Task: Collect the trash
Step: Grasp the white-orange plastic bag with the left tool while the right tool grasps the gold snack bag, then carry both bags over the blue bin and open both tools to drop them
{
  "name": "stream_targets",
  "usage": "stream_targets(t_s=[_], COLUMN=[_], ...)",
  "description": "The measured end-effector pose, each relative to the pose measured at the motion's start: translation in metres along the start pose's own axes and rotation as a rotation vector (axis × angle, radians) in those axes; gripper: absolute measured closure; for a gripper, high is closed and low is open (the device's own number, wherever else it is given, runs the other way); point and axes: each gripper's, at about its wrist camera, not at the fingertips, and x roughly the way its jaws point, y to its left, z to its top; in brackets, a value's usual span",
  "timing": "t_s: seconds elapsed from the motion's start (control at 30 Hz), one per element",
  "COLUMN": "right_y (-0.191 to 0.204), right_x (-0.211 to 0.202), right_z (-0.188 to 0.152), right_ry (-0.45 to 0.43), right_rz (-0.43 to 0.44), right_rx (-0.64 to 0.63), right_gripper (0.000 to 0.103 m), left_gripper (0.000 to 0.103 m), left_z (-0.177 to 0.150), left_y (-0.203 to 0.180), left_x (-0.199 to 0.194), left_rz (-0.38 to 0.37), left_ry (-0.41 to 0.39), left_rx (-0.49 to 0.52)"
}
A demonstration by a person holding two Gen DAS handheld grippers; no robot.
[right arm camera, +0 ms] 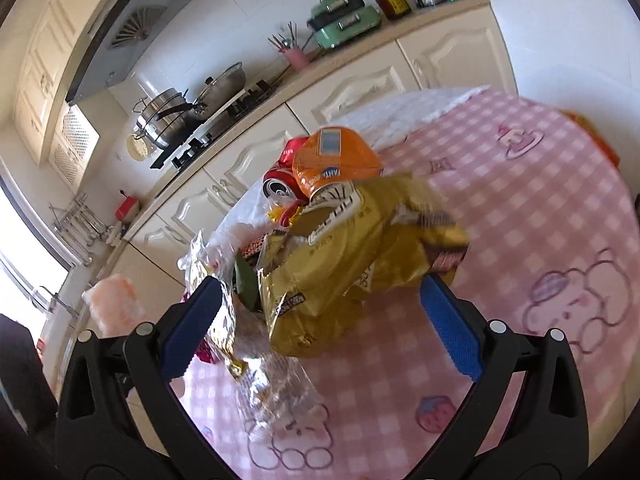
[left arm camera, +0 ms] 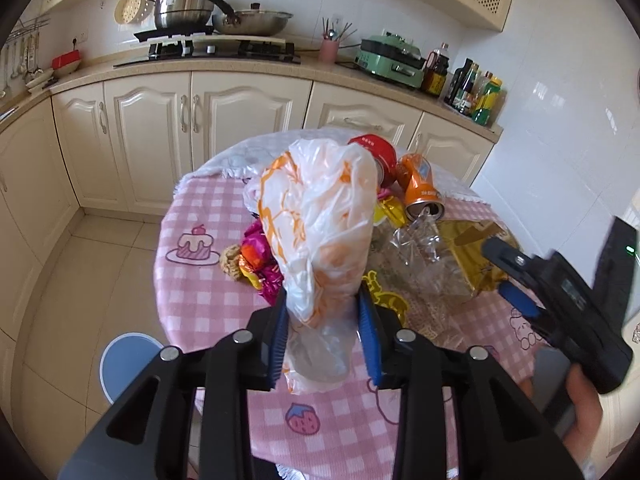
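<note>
While the left gripper (left arm camera: 324, 332) pinches it between both blue pads, the plastic bag (left arm camera: 320, 216) stands up over the near half of the round table (left arm camera: 192, 280), thin, crumpled, white with orange print, its loose end hanging down between the fingers. Whether anything is inside the bag cannot be told through the crinkled film. Just behind the bag lies the rest of the trash heap: a dented orange can (left arm camera: 420, 184) on its side with its open mouth facing the camera, a red can (left arm camera: 376, 156) touching it on the far side, and candy wrappers (left arm camera: 256, 260) in pink, purple and gold spilling out to the bag's left. To the bag's right sits crumpled clear plastic (left arm camera: 424, 256), and beyond that a gold snack packet (left arm camera: 476, 256). Over to the right wrist view now: the right gripper (right arm camera: 320, 320) has its jaws spread wide, nothing held, blue pads either side of the gold snack packet (right arm camera: 340, 264) without touching it. That packet is creased and shiny, resting against the orange can (right arm camera: 336, 160). Down on the floor left of the table, a blue bin (left arm camera: 124, 364) shows its round rim. Behind the heap, along the counter, a steel pot (left arm camera: 186, 4) and a wok (left arm camera: 252, 20) sit on the stove.
</note>
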Motion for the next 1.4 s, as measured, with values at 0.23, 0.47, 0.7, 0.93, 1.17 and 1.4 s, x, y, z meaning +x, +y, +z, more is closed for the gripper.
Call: stream_targets(t_s=[0.23, 0.47, 0.7, 0.93, 1.17, 1.4], right_y=[-0.007, 0.019, 0.088, 0.195, 0.280, 0.311], right_x=[0.016, -0.033, -0.082, -0.057, 0.029, 0.148], right_z=[0.001, 0.008, -0.002, -0.063, -0.158, -0.257], right_ry=[0.065, -0.143, -0.252, -0.107, 0.160, 0.466], right_rz=[0.020, -0.105, 0.004, 0.217, 0.326, 0.279], right_rx=[0.000, -0.148, -0.298, -0.512, -0.665, -0.751], right_gripper=[0.084, 0.093, 0.093, 0.093, 0.093, 0.093], left_gripper=[0.072, 0.072, 0.072, 0.072, 0.072, 0.072], left_z=[-0.003, -0.005, -0.007, -0.025, -0.064, -0.109], left_y=[0.006, 0.022, 0.054, 0.116, 0.224, 0.314], left_x=[-0.018, -0.044, -0.084, -0.119, -0.126, -0.083], left_rz=[-0.011, -0.020, -0.011, 0.099, 0.270, 0.341], left_ry=[-0.024, -0.072, -0.136, -0.165, -0.102, 0.036], left_rx=[0.004, -0.009, -0.057, -0.117, -0.267, -0.438])
